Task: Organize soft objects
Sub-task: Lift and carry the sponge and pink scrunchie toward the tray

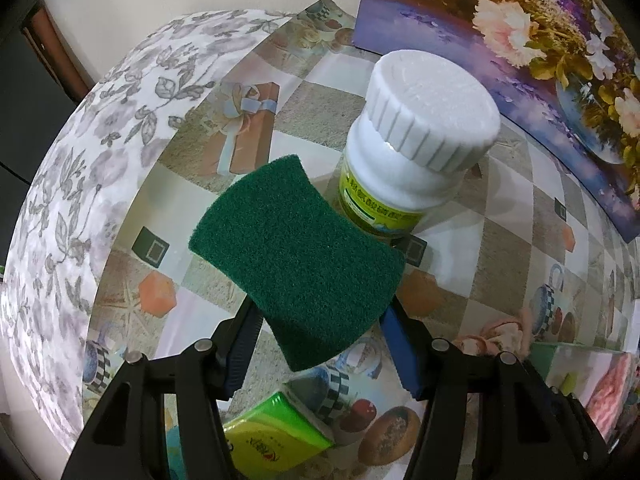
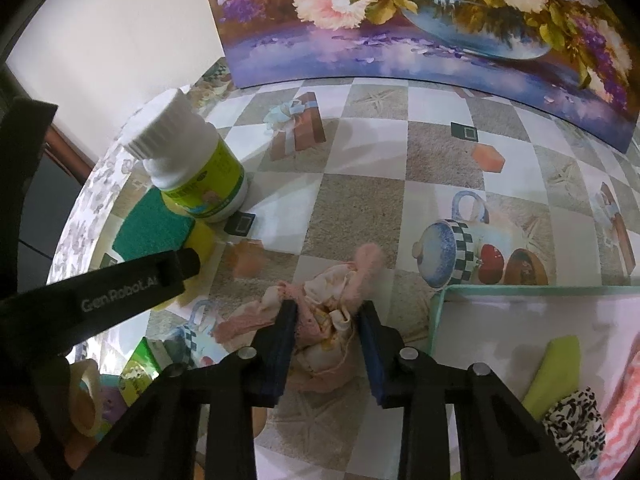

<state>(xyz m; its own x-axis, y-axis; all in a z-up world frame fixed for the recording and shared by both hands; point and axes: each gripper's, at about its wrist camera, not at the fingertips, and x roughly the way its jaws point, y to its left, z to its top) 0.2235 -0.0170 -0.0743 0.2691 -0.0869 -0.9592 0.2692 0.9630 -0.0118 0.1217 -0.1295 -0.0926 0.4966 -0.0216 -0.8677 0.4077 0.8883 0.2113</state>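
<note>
A green scouring sponge (image 1: 296,256) with a yellow underside (image 2: 202,240) lies against a white lidded bottle (image 1: 420,140) near the table's left edge. My left gripper (image 1: 320,316) points steeply down, its blue pads pressed on the sponge's two long sides. One of its black fingers (image 2: 176,268) shows in the right wrist view. A crumpled pink and cream cloth (image 2: 324,320) lies mid-table. My right gripper (image 2: 328,306) is shut on it, one blue pad against each side of the bundle.
A teal-rimmed box (image 2: 440,308) at the right holds a yellow-green cloth (image 2: 556,368), a spotted cloth (image 2: 572,424) and a pink striped one (image 2: 624,408). A green tissue pack (image 1: 272,432) lies near the front. A flower painting (image 2: 400,20) leans at the back.
</note>
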